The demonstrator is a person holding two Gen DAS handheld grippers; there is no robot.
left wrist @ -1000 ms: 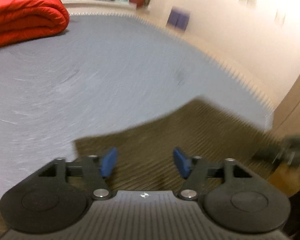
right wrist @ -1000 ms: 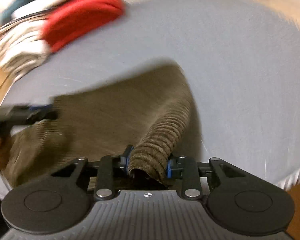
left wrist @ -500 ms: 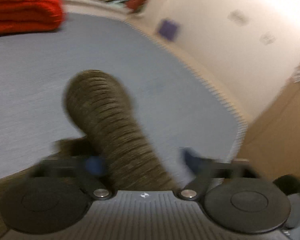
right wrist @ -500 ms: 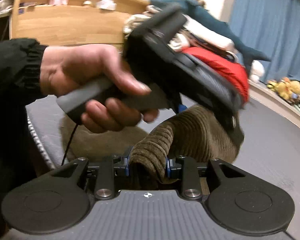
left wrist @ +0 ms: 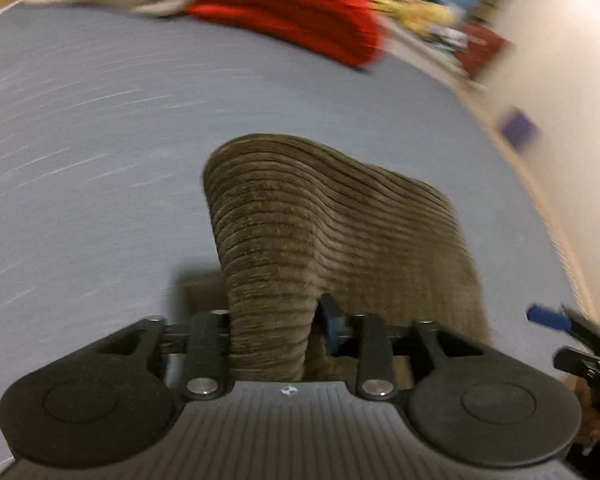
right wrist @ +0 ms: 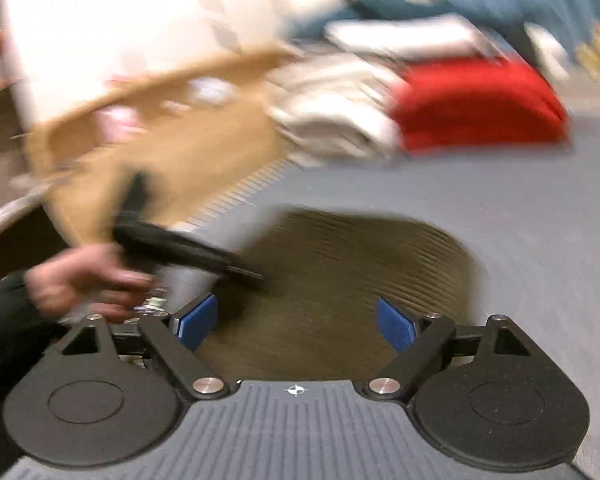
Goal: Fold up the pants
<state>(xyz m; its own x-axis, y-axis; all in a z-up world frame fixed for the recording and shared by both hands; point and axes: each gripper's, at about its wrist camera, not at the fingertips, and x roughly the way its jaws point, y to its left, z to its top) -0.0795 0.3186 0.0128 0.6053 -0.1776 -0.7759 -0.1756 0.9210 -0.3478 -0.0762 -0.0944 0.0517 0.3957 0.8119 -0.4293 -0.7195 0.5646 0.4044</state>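
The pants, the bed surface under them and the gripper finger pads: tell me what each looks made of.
Pants: brown corduroy by the look, with raised parallel ribs and a soft matte nap. Bed surface: flat grey-blue cloth, matte; motion blur hides the weave, so the fibre is unclear. Right gripper finger pads: blue, finely textured, probably rubber or soft plastic. Left gripper is clamped on the pants.

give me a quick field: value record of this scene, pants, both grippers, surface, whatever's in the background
pants: brown corduroy pants, one bunched fold lifted, the rest lying flat
left gripper: left gripper shut on the lifted fold
right gripper: right gripper open, nothing between its pads, pants lying ahead of it
surface: grey-blue bed
background: folded red blanket and pale folded laundry at the far end
image quality: motion blur in both views
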